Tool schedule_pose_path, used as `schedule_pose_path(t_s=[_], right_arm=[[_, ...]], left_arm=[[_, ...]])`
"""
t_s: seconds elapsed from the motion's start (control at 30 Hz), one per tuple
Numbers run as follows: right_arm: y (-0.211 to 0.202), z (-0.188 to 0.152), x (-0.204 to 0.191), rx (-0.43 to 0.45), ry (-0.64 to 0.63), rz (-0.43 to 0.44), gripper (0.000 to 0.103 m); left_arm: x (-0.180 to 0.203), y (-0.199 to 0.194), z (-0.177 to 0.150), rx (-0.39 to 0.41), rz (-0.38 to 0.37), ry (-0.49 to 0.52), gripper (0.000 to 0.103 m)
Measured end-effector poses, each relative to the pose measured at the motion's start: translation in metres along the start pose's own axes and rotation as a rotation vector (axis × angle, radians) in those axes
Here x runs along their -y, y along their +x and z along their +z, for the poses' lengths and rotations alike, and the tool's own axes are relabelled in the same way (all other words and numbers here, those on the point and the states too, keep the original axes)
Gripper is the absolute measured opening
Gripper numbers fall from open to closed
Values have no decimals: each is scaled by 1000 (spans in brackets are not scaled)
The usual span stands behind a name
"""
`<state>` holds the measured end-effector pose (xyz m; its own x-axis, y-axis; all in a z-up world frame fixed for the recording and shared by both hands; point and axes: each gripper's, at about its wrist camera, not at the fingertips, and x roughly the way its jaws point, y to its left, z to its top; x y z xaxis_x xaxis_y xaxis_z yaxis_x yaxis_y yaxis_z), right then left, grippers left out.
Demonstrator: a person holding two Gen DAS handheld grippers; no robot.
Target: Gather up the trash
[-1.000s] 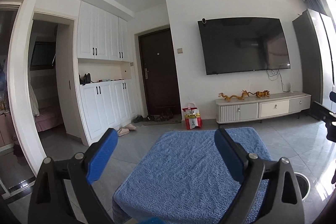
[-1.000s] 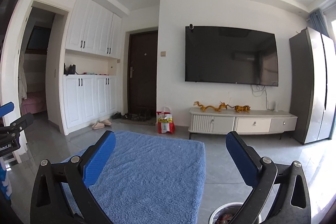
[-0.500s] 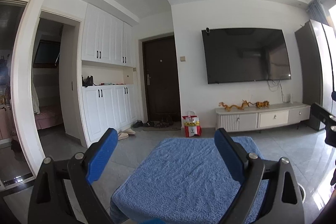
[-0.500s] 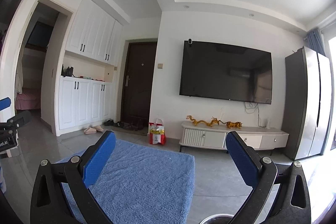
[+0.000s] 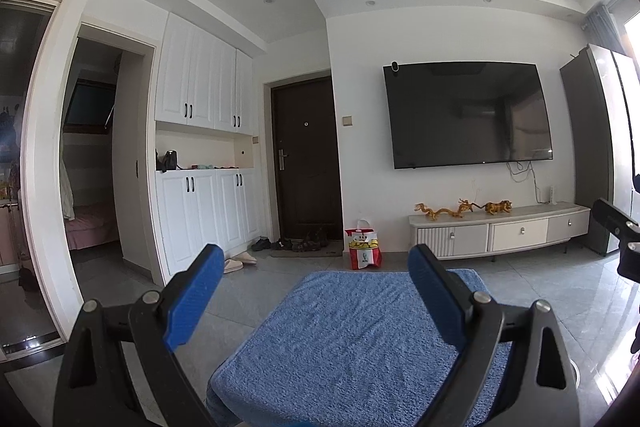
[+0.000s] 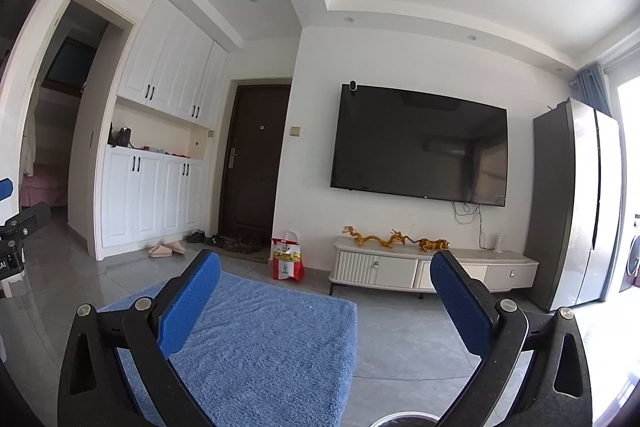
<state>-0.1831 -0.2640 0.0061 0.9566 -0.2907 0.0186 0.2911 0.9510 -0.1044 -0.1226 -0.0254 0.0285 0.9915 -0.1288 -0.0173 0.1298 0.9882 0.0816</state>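
L gripper [image 5: 314, 267]: jaws wide apart, nothing between them. Both blue pads visible, e.g. L-side pad [image 5: 195, 297]. Held level above a blue fluffy surface [image 5: 352, 339], aimed across the rm toward the far wall.

R gripper [image 6: 325, 273]: jaws wide apart, nothing held. Blue pads [image 6: 460, 309] clear of all objects. Sits over the R edge of the same blue surface [image 6: 264, 347], w/ grey tile floor [image 6: 404, 339] under its R finger. R gripper's body shows at the R edge of the L view; L gripper's body shows at the L edge of the R view, so the two are side by side, apart.

Task items: round bin rim [image 6: 404, 419] at bottom edge of the R view, just below the R gripper; contents not visible. Same rim is a thin white arc [image 5: 576, 373] at lower R of the L view. No loose trash can be made out on the blue surface or floor.

Bkgd:
- Red/white/yellow printed bag [image 5: 363, 246] on floor, between dark entry door [image 5: 306, 163] and TV cabinet [image 5: 496, 231].
- Wall TV [image 5: 468, 113] above the cabinet; gold figurines [image 5: 460, 207] on top.
- White cupboards [image 5: 204, 163] L of door; slippers [image 5: 239, 262] and shoes on floor nearby.
- Tall grey fridge [image 6: 576, 203] at R.
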Motion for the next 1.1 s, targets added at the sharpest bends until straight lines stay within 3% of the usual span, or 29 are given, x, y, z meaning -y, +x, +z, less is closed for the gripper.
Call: schedule_pose_path(t_s=[1.1], right_arm=[[-3, 4, 11, 7, 30, -7, 103]], left_arm=[[21, -5, 6, 10, -23, 39, 94]])
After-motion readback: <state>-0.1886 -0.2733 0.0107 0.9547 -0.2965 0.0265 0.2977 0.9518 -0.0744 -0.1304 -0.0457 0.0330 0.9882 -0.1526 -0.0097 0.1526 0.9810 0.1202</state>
